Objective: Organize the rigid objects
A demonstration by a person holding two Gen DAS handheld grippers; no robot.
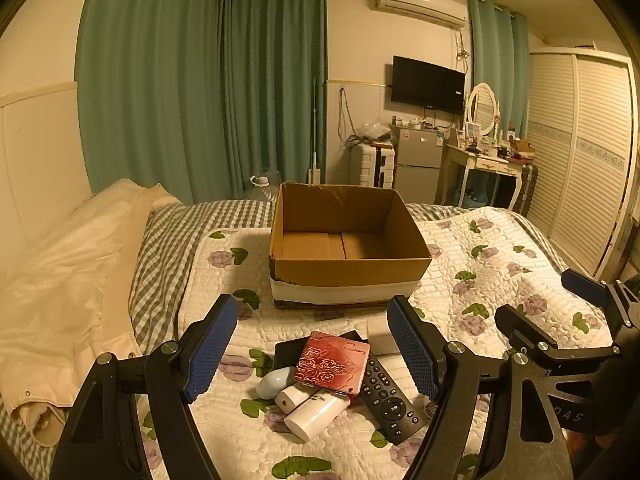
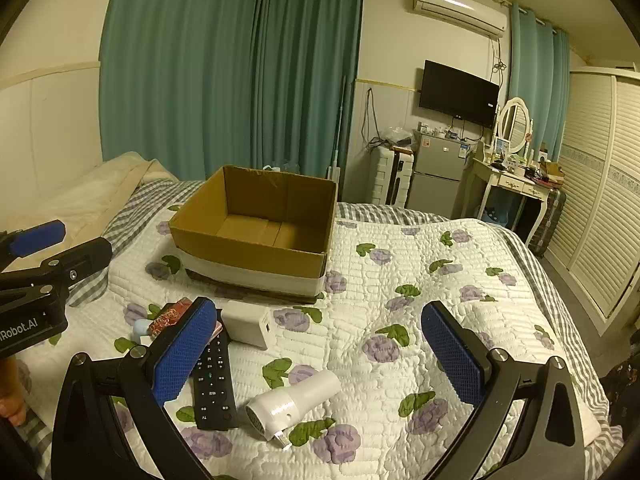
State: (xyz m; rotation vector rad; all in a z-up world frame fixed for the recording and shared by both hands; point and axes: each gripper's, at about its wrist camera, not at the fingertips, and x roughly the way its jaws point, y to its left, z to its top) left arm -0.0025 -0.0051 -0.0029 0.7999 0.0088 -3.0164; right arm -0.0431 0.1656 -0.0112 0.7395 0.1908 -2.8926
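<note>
Both claws wide and empty — I'd take the stiff, light black plastic remote control [image 2: 212,376] across its narrow sides, then the open brown cardboard box [image 2: 256,256].

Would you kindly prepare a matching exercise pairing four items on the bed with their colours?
Things:
1. cardboard box
2. remote control
3. rose-patterned case
4. plug adapter

Colours:
A. black
B. white
C. brown
D. red

Pairs: 1-C, 2-A, 3-D, 4-B
</note>
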